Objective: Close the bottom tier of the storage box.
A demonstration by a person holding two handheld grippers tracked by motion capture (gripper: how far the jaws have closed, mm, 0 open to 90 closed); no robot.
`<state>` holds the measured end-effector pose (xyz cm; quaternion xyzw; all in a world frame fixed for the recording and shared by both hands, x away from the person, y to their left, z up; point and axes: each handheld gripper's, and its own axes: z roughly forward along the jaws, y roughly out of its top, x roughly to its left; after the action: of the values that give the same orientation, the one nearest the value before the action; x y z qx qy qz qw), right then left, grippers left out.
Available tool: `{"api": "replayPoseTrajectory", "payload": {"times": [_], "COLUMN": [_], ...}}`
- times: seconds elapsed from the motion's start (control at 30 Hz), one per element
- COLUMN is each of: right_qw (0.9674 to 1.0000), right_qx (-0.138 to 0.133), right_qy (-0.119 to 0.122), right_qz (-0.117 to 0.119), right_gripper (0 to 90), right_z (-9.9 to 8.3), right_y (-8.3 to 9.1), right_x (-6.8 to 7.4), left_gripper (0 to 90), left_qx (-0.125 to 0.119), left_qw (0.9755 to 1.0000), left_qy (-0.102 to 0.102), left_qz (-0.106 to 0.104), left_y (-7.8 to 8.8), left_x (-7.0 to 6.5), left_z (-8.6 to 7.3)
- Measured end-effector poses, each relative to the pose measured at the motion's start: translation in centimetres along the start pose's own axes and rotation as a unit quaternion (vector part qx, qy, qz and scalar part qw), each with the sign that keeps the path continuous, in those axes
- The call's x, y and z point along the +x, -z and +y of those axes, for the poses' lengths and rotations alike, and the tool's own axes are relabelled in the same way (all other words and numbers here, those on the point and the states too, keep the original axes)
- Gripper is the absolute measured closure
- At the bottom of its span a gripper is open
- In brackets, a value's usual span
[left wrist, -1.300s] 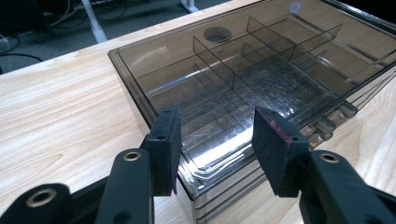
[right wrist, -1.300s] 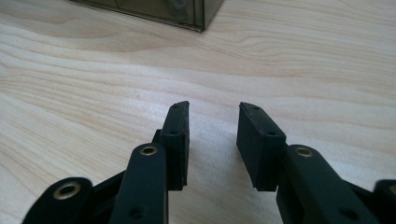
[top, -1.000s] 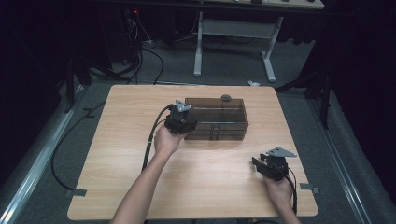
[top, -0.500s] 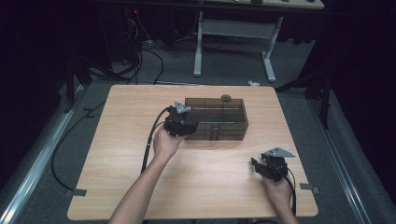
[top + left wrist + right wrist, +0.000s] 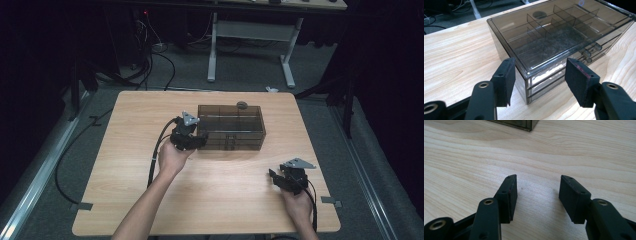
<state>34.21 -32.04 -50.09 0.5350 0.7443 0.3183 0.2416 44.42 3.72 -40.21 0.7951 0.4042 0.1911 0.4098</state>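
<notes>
Smoky clear drawer box (image 5: 231,127) sits on the wooden table (image 5: 125,200), toward the far middle, long side facing the person. Small dark round thing (image 5: 242,105) at the box's far top edge; can't tell what it is.

Left gripper (image 5: 196,141) is at the box's near left corner, held in the left hand (image 5: 172,157), cable (image 5: 155,160) trailing back along the forearm. In the left gripper view the jaws stand apart, one each side of the box (image 5: 564,37) corner; pads clear of the walls, not pressing. Gripper (image 5: 537,77) is open, nothing gripped, and its jaws have just been opening. Same view shows dividers under the box's top and small drawer knobs (image 5: 586,53) along the front face. Corner edge of the box sits between the two pads (image 5: 507,75), slightly nearer the left one.

Right gripper (image 5: 274,176) is low over the table near the near right corner, in the right hand (image 5: 297,202), well apart from the box. In the right gripper view its jaws are spread over bare wood (image 5: 536,152), nothing between them; gripper (image 5: 537,182) is open, and the jaws have just been opening too. Box corner (image 5: 524,124) is just visible at the top edge of that view, far off.

Grey floor and desk legs (image 5: 212,50) beyond the table.
</notes>
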Motion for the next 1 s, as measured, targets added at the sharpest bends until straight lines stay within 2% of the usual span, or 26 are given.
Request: {"api": "replayPoseTrajectory", "payload": {"times": [0.23, 0.4, 0.63, 1.0], "right_qw": [1.0, 1.0, 1.0, 1.0], "right_qx": [0.0, 0.0, 0.0, 0.0], "right_qy": [0.001, 0.0, 0.0, 0.001], "right_qz": [0.0, 0.0, 0.0, 0.0], "right_gripper": [48.9, 48.9, 48.9, 48.9], "right_z": [0.0, 0.0, 0.0, 0.0], "right_y": [0.0, 0.0, 0.0, 0.0], "right_x": [0.0, 0.0, 0.0, 0.0], "left_gripper": [40.7, 40.7, 43.7, 43.1], "left_qx": [0.01, 0.005, 0.002, 0.006], "left_qw": [0.9998, 0.9998, 0.9998, 0.9991], "left_qy": [0.014, 0.02, 0.018, 0.039], "left_qz": [-0.003, -0.004, -0.005, -0.012], "left_y": [0.5, 1.0, 1.8, 2.8], "left_x": [0.3, 0.5, 0.8, 1.5], "left_z": [-0.5, -0.7, -1.3, -2.4]}}
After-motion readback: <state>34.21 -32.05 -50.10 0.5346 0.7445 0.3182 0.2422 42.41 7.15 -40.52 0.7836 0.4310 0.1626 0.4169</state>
